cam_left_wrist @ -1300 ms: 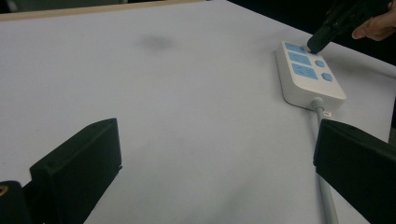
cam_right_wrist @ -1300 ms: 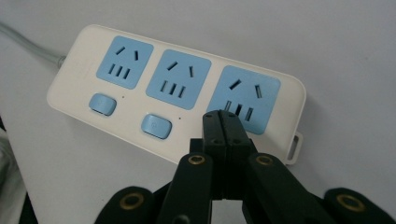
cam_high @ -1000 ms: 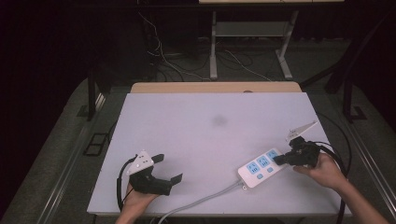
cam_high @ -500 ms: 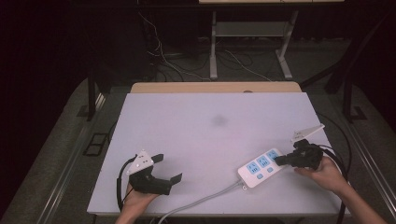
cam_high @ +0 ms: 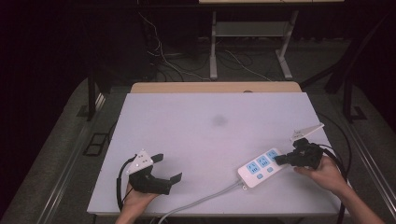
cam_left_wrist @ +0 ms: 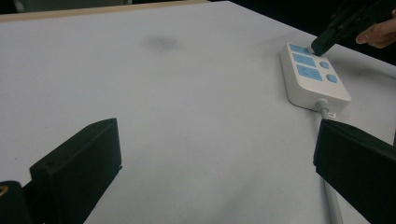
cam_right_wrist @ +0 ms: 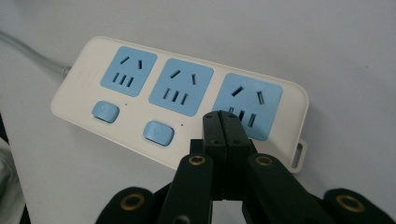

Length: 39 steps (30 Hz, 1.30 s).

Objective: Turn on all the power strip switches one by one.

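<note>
Tabletop [cam_high: 205,140] comes first: a broad white sheet, bare except for a faint grey smudge [cam_high: 218,120] near its middle and the white power strip [cam_high: 261,166] lying toward the right near edge, its grey cord [cam_high: 201,201] trailing off the front. Next down in size, the left gripper [cam_high: 164,169] rests by the left near corner, well apart from the strip, jaws spread wide with nothing between them. Across the table, the right gripper [cam_high: 279,159] has its jaws pressed together on nothing, tips poised over the strip's end farthest from the cord. From the right gripper view, those closed tips sit just above the third blue socket [cam_right_wrist: 252,106], where a third button would presumably be, though the jaws hide that spot; two small blue switches [cam_right_wrist: 159,132] show beside the other sockets. The step in hand looks like pressing a switch with the closed tips. Doing it well likely means keeping the jaws shut so they act as one blunt finger, coming straight down on the button's centre, and pushing gently enough that the light strip does not skid or tip; the idle gripper could steady the cord end if it slides.
</note>
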{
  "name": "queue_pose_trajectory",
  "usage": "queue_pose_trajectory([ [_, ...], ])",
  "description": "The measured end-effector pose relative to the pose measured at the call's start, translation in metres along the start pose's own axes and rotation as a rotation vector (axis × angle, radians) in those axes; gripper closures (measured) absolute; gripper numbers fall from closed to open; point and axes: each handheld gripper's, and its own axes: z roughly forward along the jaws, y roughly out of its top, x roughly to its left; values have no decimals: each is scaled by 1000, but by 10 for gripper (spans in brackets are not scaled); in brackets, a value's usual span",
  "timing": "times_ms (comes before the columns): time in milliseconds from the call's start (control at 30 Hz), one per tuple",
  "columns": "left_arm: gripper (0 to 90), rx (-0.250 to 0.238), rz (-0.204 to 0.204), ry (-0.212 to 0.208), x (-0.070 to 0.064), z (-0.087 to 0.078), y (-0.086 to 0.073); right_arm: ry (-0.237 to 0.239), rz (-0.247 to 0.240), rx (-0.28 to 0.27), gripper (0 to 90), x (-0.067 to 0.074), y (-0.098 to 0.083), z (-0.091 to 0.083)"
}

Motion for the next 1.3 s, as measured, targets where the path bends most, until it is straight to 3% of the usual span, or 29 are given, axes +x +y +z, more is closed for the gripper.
queue_pose_trajectory([
  [400,0,-3,-2,-4,0,0,0,4,-39,-13,900,15,9,-12],
  [833,0,-4,-3,-4,0,0,0,37,-115,32,900,43,25,-11],
  [1300,0,-3,-2,-3,0,-1,0,39,-116,66,900,42,20,3],
])
